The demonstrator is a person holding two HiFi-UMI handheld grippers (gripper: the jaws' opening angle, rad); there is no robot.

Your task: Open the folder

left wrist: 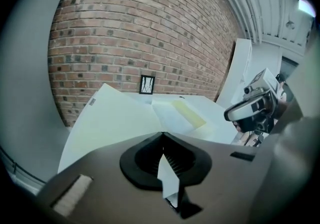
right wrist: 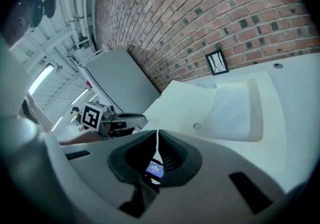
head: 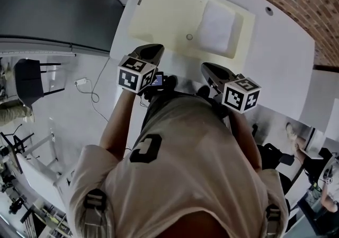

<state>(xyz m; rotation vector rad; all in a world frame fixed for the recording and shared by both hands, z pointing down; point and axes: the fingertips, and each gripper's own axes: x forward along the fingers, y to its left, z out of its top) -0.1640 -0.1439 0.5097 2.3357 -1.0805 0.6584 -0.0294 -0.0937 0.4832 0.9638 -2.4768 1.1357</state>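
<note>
Though open, one folder (head: 164, 14), two grippers (head: 151, 50) (head: 210, 68)

We hold the left gripper (head: 153, 49) with its jaws closed tip to tip and nothing between them. The right gripper (head: 209, 67) has its jaws together too, and is empty. Both sit in front of our chest, side by side but apart, pointing forward and tilted downward. Each marker cube (head: 136, 74) faces back toward us. The left forearm (head: 117, 123) is bare and bent at the elbow. The right forearm (head: 242, 133) runs close alongside our body.
</note>
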